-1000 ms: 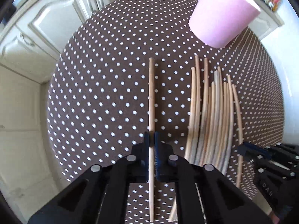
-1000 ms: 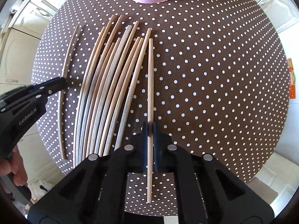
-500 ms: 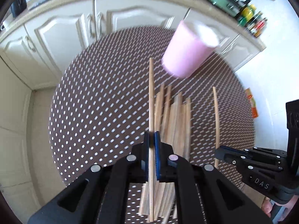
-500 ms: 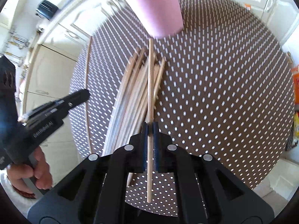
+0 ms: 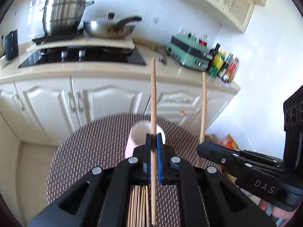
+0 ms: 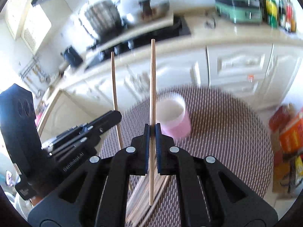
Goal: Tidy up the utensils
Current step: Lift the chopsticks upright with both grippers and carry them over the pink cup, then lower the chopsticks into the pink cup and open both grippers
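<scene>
Left gripper [image 5: 153,139] fingers pinch 1 chopstick [image 5: 153,102]; right gripper [image 6: 152,129] fingers pinch another chopstick [image 6: 152,87], both raised above the desk [image 5: 85,151]. Pink cup [image 5: 141,137] stands just beyond; remaining chopstick pile [image 5: 138,206] lies flat below.

The pink cup [image 5: 132,143] mouth looks unobstructed; bundled chopsticks [image 5: 138,206] lie before it.
</scene>
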### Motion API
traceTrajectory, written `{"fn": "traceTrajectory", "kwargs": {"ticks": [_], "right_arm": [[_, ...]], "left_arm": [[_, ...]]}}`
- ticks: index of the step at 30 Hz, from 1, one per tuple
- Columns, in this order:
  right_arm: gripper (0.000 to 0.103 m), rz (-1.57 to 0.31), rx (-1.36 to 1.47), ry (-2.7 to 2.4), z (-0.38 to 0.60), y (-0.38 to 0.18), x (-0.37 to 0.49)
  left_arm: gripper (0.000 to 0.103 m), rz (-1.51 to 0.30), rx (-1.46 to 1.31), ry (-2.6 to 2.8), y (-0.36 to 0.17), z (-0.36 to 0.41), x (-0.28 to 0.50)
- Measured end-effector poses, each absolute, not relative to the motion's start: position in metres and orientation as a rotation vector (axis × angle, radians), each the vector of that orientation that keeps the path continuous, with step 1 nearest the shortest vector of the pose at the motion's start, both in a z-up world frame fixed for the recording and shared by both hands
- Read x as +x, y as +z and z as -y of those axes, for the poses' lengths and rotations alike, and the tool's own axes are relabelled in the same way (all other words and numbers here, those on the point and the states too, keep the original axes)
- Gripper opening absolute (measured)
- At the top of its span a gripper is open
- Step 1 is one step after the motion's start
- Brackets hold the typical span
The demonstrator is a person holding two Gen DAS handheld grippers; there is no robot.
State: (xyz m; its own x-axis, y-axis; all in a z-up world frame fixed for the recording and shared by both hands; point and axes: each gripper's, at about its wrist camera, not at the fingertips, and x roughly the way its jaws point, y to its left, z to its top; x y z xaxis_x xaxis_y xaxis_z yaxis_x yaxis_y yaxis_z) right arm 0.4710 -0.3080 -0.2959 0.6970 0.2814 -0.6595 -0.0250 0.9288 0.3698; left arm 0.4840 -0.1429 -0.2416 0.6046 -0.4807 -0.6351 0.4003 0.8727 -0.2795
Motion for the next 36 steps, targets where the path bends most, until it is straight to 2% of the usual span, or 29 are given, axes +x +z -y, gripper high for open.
{"fn": "traceTrajectory", "kwargs": {"ticks": [3, 9, 19, 36], "right_arm": [[0.006, -0.692, 0.338, 0.141, 0.318, -0.278, 0.487], [0.006, -0.594, 0.349, 0.071, 0.330, -0.277, 0.536], [0.006, -0.542, 0.325, 0.041, 0.331, -0.308, 0.576], [0.006, -0.644, 0.360, 0.095, 0.332, -0.348, 0.533]], "left_arm": [[0.006, -0.695, -0.108, -0.516, -0.231, 0.154, 0.516], [0.006, -0.624, -0.123, -0.506, -0.225, 0.177, 0.567], [0.006, -0.617, -0.094, -0.501, -0.263, 0.189, 0.608], [0.006, -0.723, -0.020, -0.495, -0.309, 0.178, 0.563]]}}
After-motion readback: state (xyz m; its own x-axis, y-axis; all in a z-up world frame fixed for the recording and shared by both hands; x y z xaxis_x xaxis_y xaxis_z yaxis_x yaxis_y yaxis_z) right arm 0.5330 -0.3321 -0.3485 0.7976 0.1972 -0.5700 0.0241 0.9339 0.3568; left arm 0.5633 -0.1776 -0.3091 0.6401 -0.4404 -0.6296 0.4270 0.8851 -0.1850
